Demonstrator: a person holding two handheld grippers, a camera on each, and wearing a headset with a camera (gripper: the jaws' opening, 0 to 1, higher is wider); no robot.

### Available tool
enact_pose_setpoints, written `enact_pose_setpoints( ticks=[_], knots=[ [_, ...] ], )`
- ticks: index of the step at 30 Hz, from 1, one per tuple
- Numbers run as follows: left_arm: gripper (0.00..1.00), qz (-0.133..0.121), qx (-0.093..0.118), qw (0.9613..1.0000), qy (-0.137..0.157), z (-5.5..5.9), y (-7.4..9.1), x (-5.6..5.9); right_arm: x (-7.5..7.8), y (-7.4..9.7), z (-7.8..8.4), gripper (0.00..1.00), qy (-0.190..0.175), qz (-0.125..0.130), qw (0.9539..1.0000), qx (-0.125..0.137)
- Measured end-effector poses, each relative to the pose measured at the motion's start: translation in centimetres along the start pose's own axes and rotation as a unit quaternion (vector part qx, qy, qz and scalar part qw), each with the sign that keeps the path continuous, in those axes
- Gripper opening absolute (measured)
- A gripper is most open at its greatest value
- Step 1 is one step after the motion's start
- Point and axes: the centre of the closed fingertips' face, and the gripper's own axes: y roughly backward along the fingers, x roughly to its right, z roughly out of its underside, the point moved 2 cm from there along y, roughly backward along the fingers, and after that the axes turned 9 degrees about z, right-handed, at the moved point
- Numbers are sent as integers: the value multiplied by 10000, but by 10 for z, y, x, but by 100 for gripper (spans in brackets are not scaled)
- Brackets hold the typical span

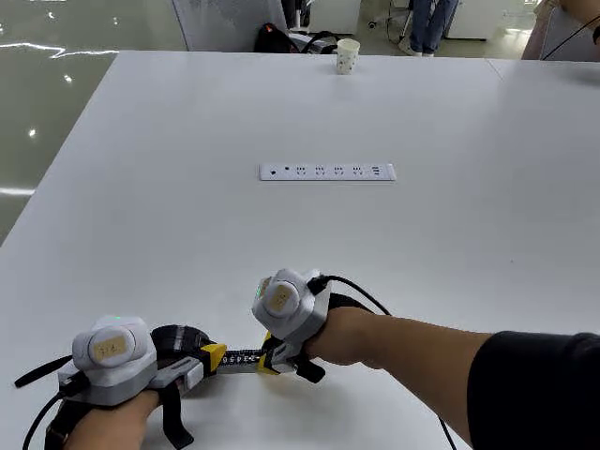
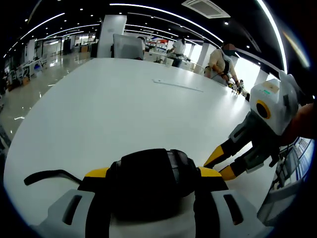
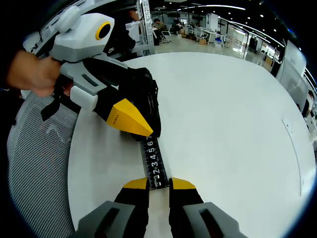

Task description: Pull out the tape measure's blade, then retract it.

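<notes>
The black tape measure rests on the white table near its front edge, and my left gripper is shut on its case. In the left gripper view the case sits between the yellow-tipped jaws of my left gripper. A short length of blade runs from the case to my right gripper. In the right gripper view my right gripper is shut on the end of the numbered blade, which leads back to the case in the left gripper.
A white power strip lies flat at mid-table. A paper cup stands at the far edge. People stand past the table's far side. A black wrist strap trails left of the case.
</notes>
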Motion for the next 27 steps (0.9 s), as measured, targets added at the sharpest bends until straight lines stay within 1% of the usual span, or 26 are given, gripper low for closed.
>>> enact_pose_setpoints(
  ticks=[8, 11, 14, 18, 23, 27],
  knots=[
    [63, 3, 4, 10000, 3, -1, 1, 1, -1, -1, -3, 11, -34, -5, 10000, 24],
    [63, 6, 5, 10000, 3, 0, 0, 1, -1, -2, -4, 11, -105, -12, 9999, 41],
    [63, 17, 2, 10000, -3, 0, 0, 1, -3, -3, -6, 11, -205, -93, 9997, 46],
    [63, 15, 4, 10000, 4, 0, 0, 1, -3, -4, -7, 11, -15, -106, 9999, 72],
    [63, 15, 7, 10000, 9, -1, 0, 2, -4, -4, -8, 11, 19, -87, 9999, 85],
    [63, 14, 7, 10000, 9, -1, 1, 2, -5, -4, -9, 11, 141, -81, 9998, 150]
  ],
)
